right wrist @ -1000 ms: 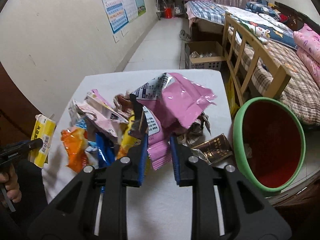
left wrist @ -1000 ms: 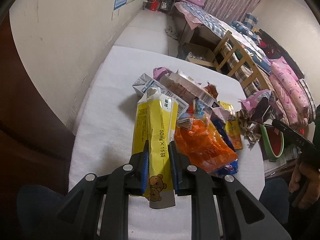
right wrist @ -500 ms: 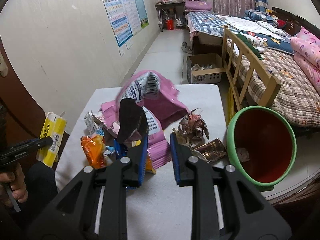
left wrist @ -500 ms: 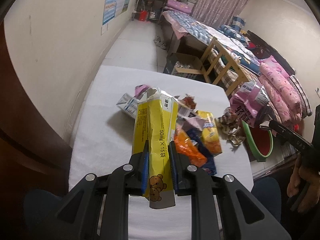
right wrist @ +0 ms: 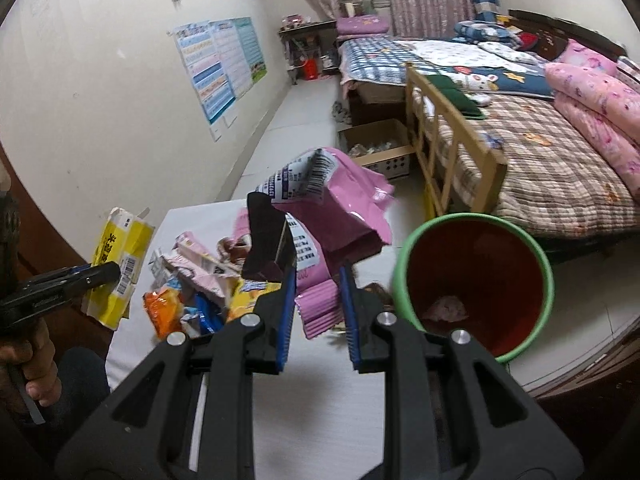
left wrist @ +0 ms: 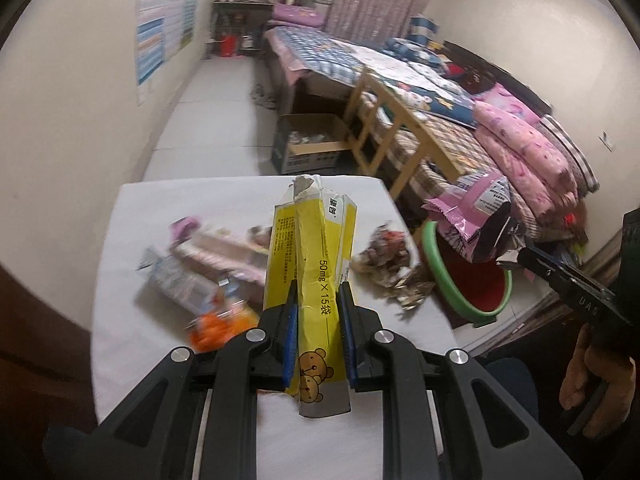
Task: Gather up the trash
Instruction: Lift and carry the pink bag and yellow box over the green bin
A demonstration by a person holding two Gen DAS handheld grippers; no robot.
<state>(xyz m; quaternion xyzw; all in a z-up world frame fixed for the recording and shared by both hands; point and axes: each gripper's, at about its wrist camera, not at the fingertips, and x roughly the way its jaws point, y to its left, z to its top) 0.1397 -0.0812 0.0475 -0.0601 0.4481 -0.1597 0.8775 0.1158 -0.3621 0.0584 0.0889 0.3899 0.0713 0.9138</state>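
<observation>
Left wrist view: left gripper clamps a crushed yellow cardboard medicine box, long axis pointing away, above the white table. Right wrist view: right gripper pinches a crinkled pink foil bag beside the green-rimmed red bin.

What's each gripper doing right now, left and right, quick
Left gripper: shut on the yellow box, lifted above the table.
Right gripper: shut on the pink bag, beside the green bin.
</observation>
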